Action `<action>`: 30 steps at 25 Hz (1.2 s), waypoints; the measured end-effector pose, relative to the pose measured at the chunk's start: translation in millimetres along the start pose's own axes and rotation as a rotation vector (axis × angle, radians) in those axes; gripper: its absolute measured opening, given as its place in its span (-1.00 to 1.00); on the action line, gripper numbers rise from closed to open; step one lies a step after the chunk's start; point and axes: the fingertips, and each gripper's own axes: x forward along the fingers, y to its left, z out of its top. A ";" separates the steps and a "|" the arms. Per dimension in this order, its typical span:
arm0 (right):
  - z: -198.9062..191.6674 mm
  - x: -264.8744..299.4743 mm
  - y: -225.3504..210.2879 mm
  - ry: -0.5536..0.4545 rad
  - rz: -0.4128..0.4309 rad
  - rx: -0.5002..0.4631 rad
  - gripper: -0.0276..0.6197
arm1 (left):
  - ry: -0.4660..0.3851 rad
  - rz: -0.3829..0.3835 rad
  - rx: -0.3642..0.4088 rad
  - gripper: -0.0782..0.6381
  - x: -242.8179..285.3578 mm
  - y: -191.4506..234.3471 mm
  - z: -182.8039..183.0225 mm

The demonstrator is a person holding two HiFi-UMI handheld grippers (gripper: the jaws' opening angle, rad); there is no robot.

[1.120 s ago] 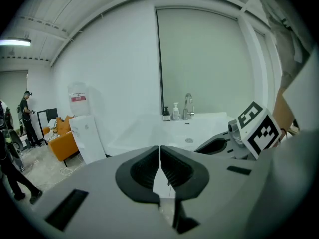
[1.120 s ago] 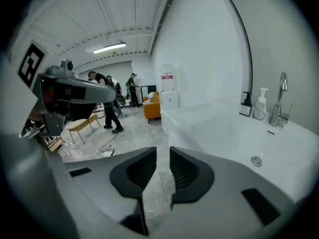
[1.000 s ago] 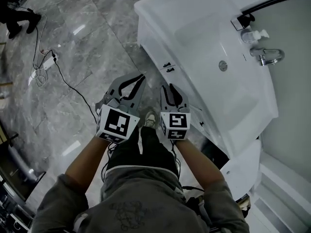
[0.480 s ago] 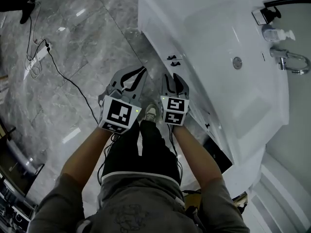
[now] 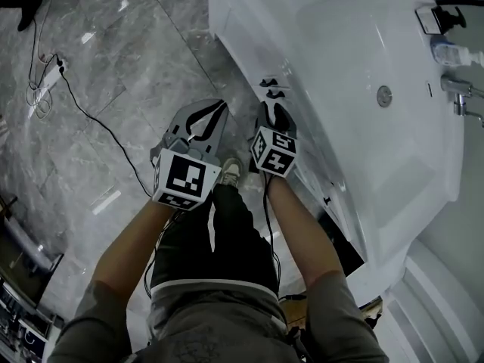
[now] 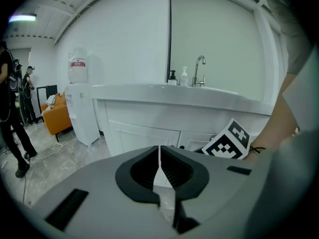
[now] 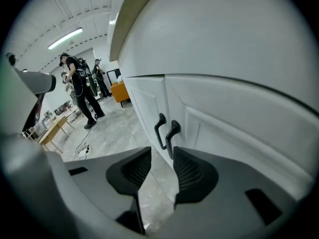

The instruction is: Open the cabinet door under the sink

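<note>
Grey marble floor (image 5: 98, 74) lies open left of the white vanity (image 5: 340, 44), whose rim overhangs the cabinet door (image 7: 224, 128). Both claws have dropped lower. Right claw (image 7: 162, 158), jaws just widened and empty, nears the black handles (image 7: 167, 131); left claw (image 6: 159, 156) is closed, empty.

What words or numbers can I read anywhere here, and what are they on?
No text here can be read.
Red label on the water bottle: too blurred to read.
Soap bottle by the tap: any print is too small to read.
Marker cubes: only black-and-white square patterns, no letters or numbers.
</note>
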 end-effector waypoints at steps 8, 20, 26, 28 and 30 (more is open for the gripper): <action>7.8 28.5 -6.8 -0.039 -0.044 0.086 -0.50 | 0.005 0.010 -0.011 -0.71 20.6 5.4 -13.6; 7.4 27.3 -14.9 -0.031 -0.136 0.066 -0.75 | 0.021 0.026 -0.030 -0.71 14.7 10.7 -27.0; -9.6 12.9 7.9 -0.056 -0.069 0.001 -0.75 | 0.051 0.017 -0.039 -0.71 8.5 0.0 -44.4; -17.7 7.6 16.4 -0.055 -0.053 -0.028 -0.75 | 0.065 0.018 -0.042 -0.71 5.8 -2.6 -51.9; -24.5 3.1 23.8 -0.046 -0.034 -0.044 -0.75 | 0.077 0.022 -0.054 -0.71 1.8 -5.2 -59.1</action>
